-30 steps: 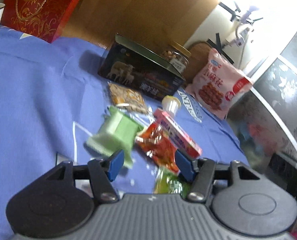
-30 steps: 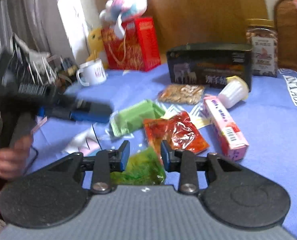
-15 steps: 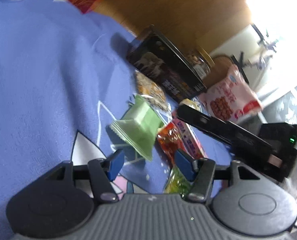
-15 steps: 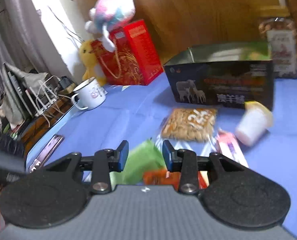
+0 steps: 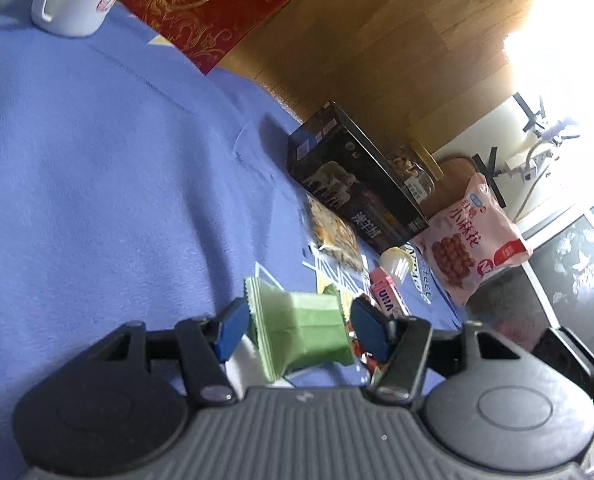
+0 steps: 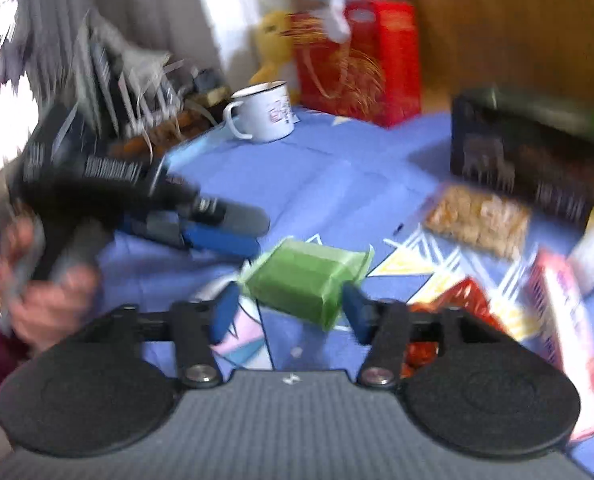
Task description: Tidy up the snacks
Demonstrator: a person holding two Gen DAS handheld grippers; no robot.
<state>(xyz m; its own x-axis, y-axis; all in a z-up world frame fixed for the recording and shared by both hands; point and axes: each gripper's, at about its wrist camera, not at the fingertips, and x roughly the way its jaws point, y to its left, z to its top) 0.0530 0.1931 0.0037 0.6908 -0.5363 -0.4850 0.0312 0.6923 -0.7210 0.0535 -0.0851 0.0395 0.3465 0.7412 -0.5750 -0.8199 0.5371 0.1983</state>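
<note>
Green snack pack [image 5: 301, 328]: lies on blue desk [image 5: 97, 168], btwn spread jaws of left gripper [image 5: 299, 330] & right gripper [image 6: 289, 312] (both framing it, neither clamped), presumably pre-grasp for black tin [image 5: 357, 196].

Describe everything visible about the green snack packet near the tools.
The green snack packet is a block-shaped item in matte pale-green wrapping with crimped, zigzag-cut end seals, looking sealed and unopened. It lies on its side on the blue tablecloth, over the cloth's printed pattern, beside a red snack packet. In each wrist view it sits between the open fingers of the left tool and the right tool; whether any pad touches it is unclear.
</note>
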